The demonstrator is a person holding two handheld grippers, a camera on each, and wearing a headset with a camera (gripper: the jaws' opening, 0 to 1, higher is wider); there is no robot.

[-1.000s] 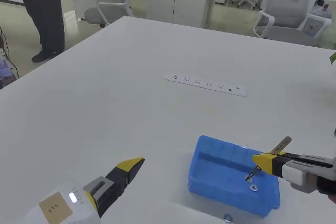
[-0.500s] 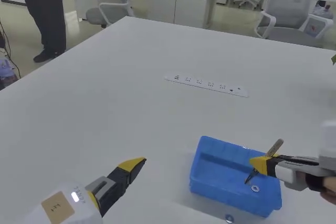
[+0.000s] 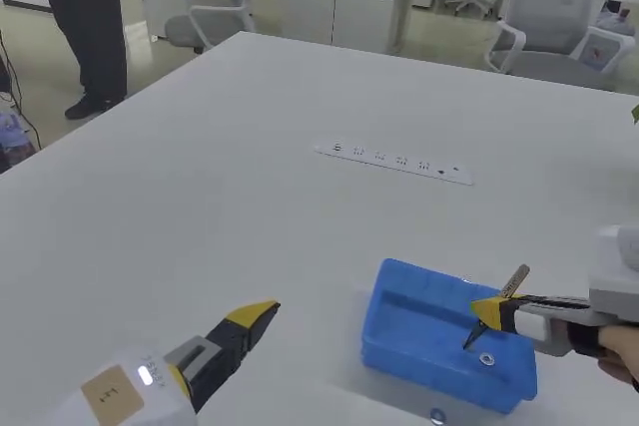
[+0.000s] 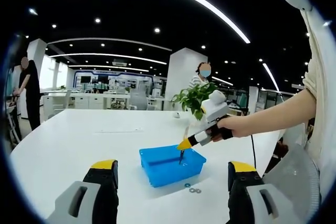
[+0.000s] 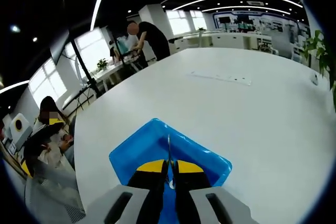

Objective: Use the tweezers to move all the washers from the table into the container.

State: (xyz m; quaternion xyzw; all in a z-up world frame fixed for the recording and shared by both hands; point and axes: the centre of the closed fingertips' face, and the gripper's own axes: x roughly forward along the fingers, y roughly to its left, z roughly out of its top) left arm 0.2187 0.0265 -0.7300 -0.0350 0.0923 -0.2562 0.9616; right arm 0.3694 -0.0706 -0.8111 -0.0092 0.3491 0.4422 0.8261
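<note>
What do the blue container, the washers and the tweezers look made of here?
The container looks like plastic: uniform saturated blue, matte, moulded rounded corners. The washers are likely metal: small grey rings, though too small to be sure. The tweezers show thin grey blades, suggesting steel; their tan upper end in the head view may be another material.
</note>
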